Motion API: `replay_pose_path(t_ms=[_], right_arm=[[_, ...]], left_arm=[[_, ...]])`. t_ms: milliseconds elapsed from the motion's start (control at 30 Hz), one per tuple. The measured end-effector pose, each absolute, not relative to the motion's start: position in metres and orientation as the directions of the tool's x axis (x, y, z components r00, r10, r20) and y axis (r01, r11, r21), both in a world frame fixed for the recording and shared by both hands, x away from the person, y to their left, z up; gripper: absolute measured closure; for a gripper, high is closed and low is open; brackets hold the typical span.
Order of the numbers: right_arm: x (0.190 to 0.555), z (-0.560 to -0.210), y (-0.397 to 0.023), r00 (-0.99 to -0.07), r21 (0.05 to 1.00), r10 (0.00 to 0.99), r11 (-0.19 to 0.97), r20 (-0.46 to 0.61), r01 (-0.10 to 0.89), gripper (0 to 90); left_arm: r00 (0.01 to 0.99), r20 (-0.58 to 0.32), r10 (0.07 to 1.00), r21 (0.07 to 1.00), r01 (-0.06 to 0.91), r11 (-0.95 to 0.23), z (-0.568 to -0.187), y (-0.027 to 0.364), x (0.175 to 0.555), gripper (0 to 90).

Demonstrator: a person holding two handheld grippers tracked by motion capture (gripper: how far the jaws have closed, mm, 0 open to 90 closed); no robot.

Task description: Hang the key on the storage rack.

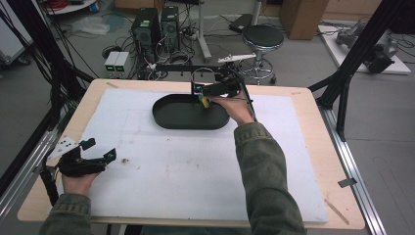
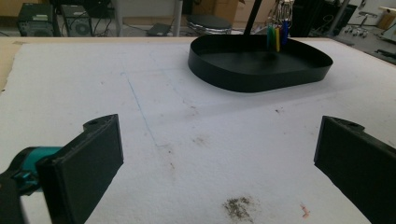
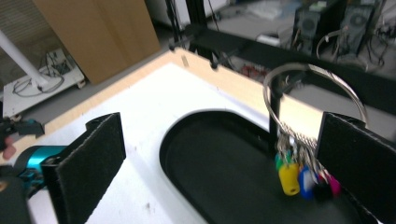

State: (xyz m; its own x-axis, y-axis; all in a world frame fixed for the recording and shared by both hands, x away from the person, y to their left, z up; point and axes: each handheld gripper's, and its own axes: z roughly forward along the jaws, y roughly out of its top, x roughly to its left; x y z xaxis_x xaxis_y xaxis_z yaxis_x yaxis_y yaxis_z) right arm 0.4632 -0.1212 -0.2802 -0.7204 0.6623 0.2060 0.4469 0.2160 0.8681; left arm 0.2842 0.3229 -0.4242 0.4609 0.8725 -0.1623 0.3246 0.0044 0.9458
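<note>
key ring (image 3: 312, 95) partly hidden behind right tool (image 3: 219, 163) jaw, over tray (image 3: 224, 186).

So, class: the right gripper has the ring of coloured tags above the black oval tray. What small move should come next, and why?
Probably lower the right gripper slightly. Its jaws stand wide apart, and the large metal ring of coloured tags hangs beside one jaw, seemingly hooked there, above the black oval tray. Lowering should rest the tags on the tray floor.

A pale wooden table (image 1: 313, 105) carries a white sheet (image 1: 186, 166), with a black oval tray (image 1: 169, 115) on it
</note>
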Motion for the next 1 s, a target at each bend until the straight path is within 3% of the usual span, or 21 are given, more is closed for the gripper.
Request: replay_pose_path(t_ms=[1000], right_arm=[[0.420, -0.292, -0.188, -0.644, 0.888, 0.754, 0.202, 0.129, 0.414, 0.5]], left_arm=[[0.451, -0.153, 0.879, 0.945, 0.326, -0.003, -0.424, 0.324, 0.284, 1.7]])
